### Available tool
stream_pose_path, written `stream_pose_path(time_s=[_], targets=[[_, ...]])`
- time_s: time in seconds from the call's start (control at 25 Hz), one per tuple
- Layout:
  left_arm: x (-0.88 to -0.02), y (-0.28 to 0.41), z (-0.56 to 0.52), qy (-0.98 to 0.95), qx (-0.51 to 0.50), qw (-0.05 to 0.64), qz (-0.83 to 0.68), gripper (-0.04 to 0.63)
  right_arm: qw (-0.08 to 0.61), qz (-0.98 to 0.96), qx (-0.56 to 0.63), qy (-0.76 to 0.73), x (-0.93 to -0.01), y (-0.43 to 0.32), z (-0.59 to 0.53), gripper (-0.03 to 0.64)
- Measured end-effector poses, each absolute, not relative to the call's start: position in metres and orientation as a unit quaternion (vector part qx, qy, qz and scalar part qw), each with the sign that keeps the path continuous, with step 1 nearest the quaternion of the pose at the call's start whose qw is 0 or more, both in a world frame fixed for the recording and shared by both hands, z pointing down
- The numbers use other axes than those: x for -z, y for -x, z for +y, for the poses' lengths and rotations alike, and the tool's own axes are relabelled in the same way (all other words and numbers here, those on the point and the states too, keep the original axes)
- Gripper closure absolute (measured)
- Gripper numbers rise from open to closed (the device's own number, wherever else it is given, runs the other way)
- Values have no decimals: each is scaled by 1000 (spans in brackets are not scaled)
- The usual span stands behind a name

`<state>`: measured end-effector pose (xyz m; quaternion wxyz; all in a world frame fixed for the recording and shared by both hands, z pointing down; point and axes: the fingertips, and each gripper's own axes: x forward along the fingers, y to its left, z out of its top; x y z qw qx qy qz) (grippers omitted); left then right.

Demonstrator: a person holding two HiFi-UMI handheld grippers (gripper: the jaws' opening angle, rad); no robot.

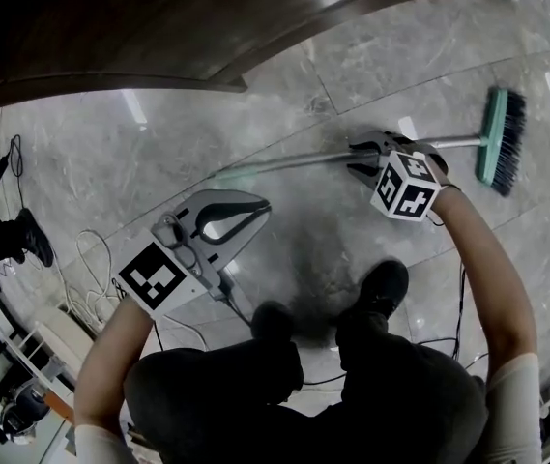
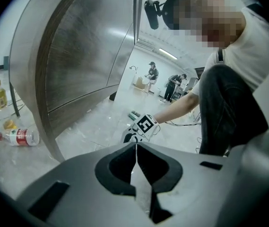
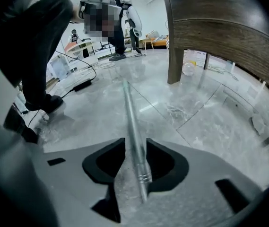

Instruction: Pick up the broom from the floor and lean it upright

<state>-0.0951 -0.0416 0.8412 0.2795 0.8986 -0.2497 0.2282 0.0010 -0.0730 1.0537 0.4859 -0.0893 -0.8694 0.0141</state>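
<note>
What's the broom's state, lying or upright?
Lying: broom flat along the floor, its handle inside the open right gripper, not clamped.

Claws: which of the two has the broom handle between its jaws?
The right claw: its open jaws straddle the broom handle lying on the floor. The left claw is shut on nothing, away from it.

light: bright, cool, from ceiling strips (image 2: pixel 167 54) | glare: pale streaks on the polished floor (image 1: pixel 381 56) | shadow: soft dark pool around the shoes (image 1: pixel 383 288) | distortion: heavy fisheye, black corners | focus: broom handle (image 3: pixel 133 126) soft near the lens
</note>
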Motion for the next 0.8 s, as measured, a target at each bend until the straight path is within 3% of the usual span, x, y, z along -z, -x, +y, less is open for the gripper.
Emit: stream_pose_path(time_s=[0.32,0.8], targets=[[-844,109,-48,-891,-234,281,-271,584,520,-846,54,102,-1073,1,-73,520],[-813,115,-57,-902,-228,259,-261,584,510,-857,18,70,-1023,-17,-96,532]])
